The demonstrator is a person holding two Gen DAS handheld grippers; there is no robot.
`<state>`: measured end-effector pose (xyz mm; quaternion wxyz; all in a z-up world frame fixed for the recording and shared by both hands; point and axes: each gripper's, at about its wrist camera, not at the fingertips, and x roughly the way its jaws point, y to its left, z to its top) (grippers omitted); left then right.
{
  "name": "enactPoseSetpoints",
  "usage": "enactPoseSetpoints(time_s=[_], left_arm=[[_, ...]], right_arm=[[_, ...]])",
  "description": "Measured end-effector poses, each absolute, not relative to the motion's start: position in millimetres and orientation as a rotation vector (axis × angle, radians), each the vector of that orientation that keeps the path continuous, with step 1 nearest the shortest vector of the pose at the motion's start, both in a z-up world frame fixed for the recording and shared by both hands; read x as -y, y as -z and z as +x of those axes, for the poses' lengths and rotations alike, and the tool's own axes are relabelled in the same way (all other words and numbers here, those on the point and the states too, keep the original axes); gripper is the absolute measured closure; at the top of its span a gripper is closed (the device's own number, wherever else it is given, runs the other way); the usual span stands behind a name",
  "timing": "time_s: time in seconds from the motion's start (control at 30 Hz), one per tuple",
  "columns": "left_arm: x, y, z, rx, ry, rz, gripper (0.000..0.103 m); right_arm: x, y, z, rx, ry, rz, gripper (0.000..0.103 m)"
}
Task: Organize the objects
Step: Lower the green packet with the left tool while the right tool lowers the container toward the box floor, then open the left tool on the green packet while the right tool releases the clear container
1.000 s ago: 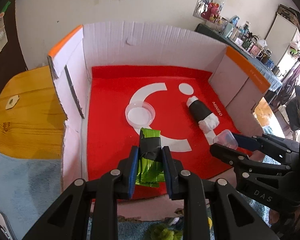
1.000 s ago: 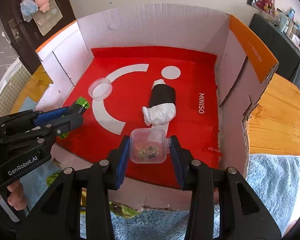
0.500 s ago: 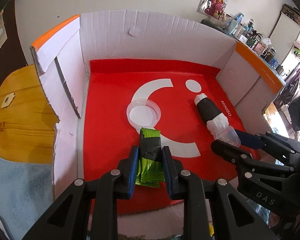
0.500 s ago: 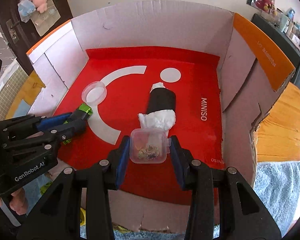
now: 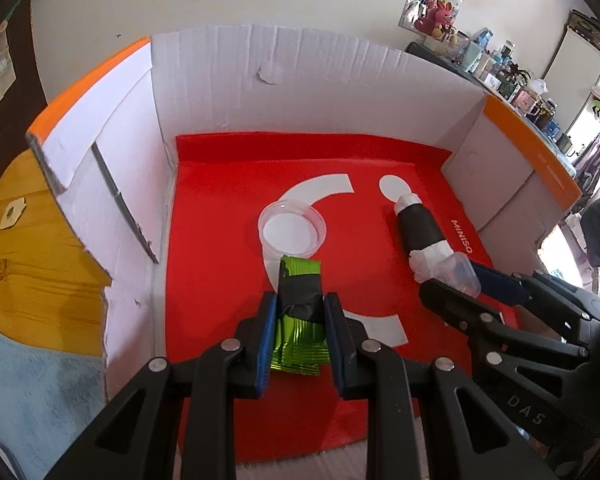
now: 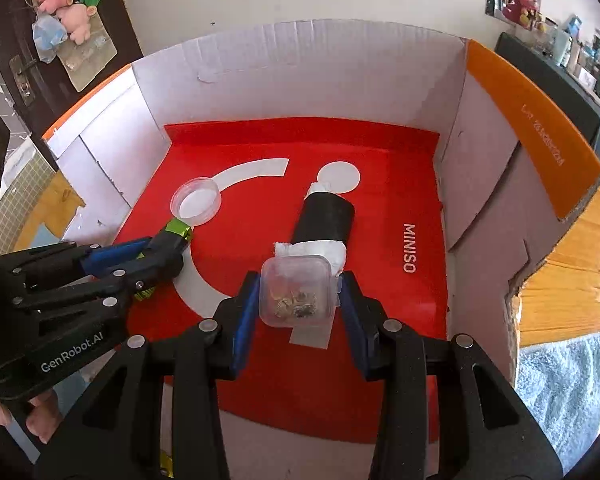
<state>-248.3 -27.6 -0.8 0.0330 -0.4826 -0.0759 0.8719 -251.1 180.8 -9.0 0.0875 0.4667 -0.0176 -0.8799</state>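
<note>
My left gripper (image 5: 300, 304) is shut on a green foil packet wrapped in black tape (image 5: 300, 300), held over the red floor of an open cardboard box (image 5: 220, 240). My right gripper (image 6: 298, 284) is shut on a small clear plastic container (image 6: 298, 292) with small items inside, over the box floor (image 6: 380, 320). In the right wrist view the left gripper (image 6: 168, 250) and packet (image 6: 179, 229) are at the left. In the left wrist view the right gripper (image 5: 452, 280) and container (image 5: 460, 272) are at the right.
A clear round lid (image 5: 292, 232) (image 6: 196, 200) and a black roll with white paper ends (image 5: 420, 232) (image 6: 324, 220) lie on the box floor. White walls with orange-edged flaps (image 6: 532, 136) stand around it. A wooden table (image 6: 572, 276) and blue towel (image 6: 568, 380) lie outside.
Both grippers have moved forward, deeper into the box, still holding their objects. The lid and the black roll have stayed in place.
</note>
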Motion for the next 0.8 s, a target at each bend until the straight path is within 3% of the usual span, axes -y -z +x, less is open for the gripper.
enactPoseSetpoints(time_s=[0.8], left_arm=[[35,4,-259,0.276,-2.701,-1.477,0.079]], right_arm=[[-173,15,-264,0.024,2.618,1.409,0.065]])
